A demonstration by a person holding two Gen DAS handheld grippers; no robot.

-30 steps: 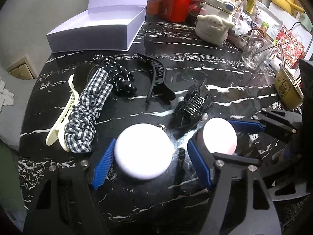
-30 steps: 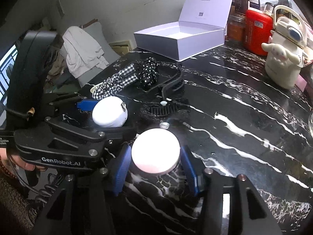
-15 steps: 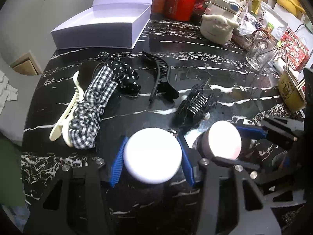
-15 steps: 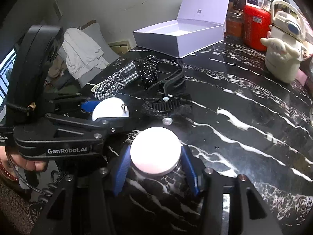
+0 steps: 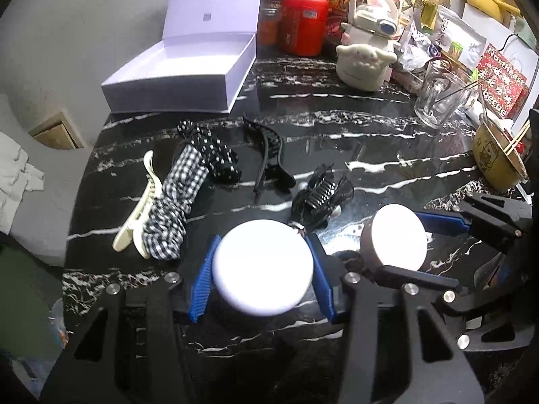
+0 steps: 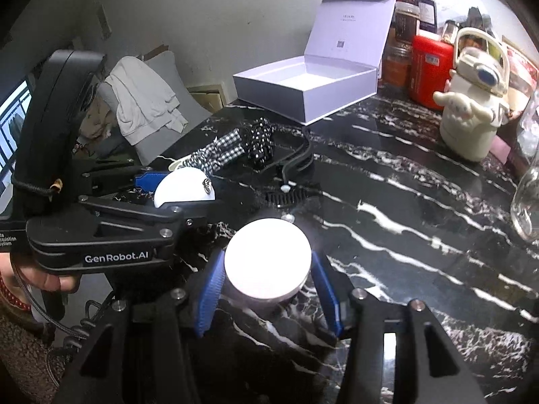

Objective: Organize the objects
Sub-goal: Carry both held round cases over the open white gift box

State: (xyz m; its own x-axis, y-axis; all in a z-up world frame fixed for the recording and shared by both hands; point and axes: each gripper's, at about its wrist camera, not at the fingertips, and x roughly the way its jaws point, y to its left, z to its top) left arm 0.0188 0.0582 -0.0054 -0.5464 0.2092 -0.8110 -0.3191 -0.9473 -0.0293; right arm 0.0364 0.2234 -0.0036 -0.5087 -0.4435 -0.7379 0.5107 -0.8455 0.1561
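My left gripper [image 5: 262,256] is shut on a white round case [image 5: 262,276], its blue pads pressed against both sides. My right gripper [image 6: 267,262] is shut on a pinkish-white round case [image 6: 267,252]. Both cases hang just above the black marble table [image 5: 353,128], side by side. On the table beyond them lie a cream hair clip [image 5: 134,215], a checked scrunchie [image 5: 175,208], a polka-dot scrunchie [image 5: 215,155], a black hair clip [image 5: 269,161] and a black claw clip [image 5: 320,195]. An open lavender box [image 5: 182,77] stands empty at the far left corner.
A red canister [image 5: 303,23], a white character bottle [image 5: 365,57], a glass [image 5: 438,97] and a yellow bowl with chopsticks [image 5: 495,161] crowd the back and right. The table's edge runs along the left, with a cloth-draped chair [image 6: 145,101] beyond it.
The left gripper's jaws closed from wide apart onto the white case. Both grippers then rose a little with their cases, and the table looks farther away.
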